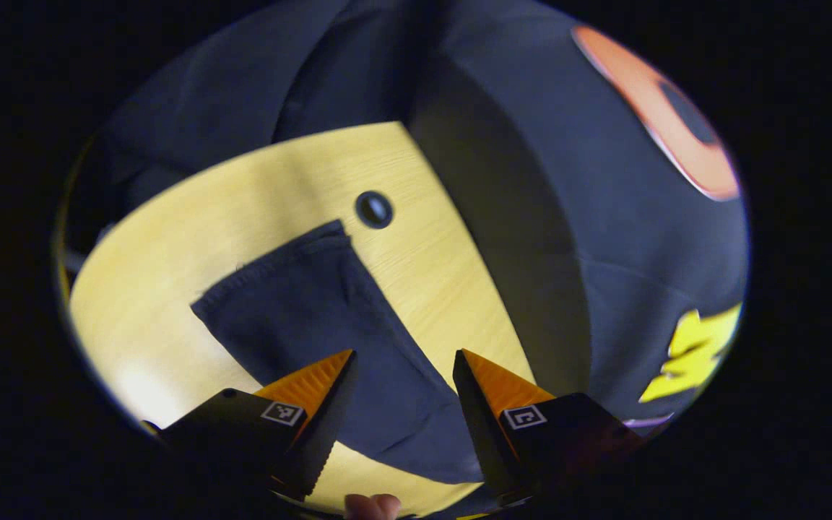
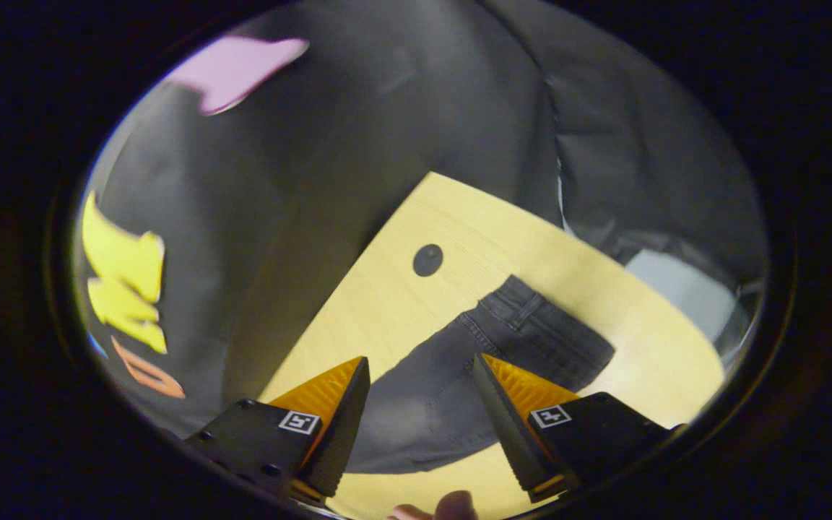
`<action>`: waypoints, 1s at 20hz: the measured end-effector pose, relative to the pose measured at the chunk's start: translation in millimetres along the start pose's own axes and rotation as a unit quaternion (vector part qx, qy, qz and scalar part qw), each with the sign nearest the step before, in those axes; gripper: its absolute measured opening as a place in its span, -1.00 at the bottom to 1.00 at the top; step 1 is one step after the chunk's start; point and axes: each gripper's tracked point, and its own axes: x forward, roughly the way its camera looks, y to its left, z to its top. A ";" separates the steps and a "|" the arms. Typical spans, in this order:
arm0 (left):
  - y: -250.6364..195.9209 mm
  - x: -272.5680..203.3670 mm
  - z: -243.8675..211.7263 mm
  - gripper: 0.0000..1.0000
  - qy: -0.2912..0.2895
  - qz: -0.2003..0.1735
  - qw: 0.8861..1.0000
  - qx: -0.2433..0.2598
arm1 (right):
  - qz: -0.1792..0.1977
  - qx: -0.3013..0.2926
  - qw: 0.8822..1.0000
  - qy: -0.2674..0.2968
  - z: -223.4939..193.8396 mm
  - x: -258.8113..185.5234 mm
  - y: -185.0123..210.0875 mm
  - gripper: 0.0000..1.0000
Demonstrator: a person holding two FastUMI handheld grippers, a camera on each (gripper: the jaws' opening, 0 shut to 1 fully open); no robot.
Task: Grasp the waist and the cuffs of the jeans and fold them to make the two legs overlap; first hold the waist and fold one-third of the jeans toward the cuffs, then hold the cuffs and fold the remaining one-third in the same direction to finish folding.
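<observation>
Pale wooden table (image 1: 192, 217) bears dark jeans (image 1: 315, 303), black cloth behind.

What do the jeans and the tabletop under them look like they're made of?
Jeans: dark denim, going by the stitched waistband, belt loops and woven matte surface; the cuff end shows a hemmed, slightly frayed edge. Tabletop: pale wood or wood-look laminate, with fine straight grain and a soft sheen; which one is unclear. Its round dark insert may be plastic.

jeans (image 2: 503, 347): dark grey denim | table (image 1: 243, 209): pale yellow woodgrain
</observation>
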 end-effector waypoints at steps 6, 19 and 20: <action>-75.4 -141.5 -13.2 0.70 -0.181 -0.056 0.948 0.255 | 0.024 -0.237 0.951 -0.198 -13.5 -128.6 62.4 0.80; -148.9 -266.3 -134.6 0.96 -0.343 -0.129 0.844 0.392 | 0.011 -0.314 0.884 -0.347 -102.9 -245.3 56.3 0.70; -154.6 -271.0 -140.7 0.96 -0.347 -0.132 0.839 0.399 | 0.008 -0.296 0.894 -0.337 -106.2 -240.0 45.1 0.70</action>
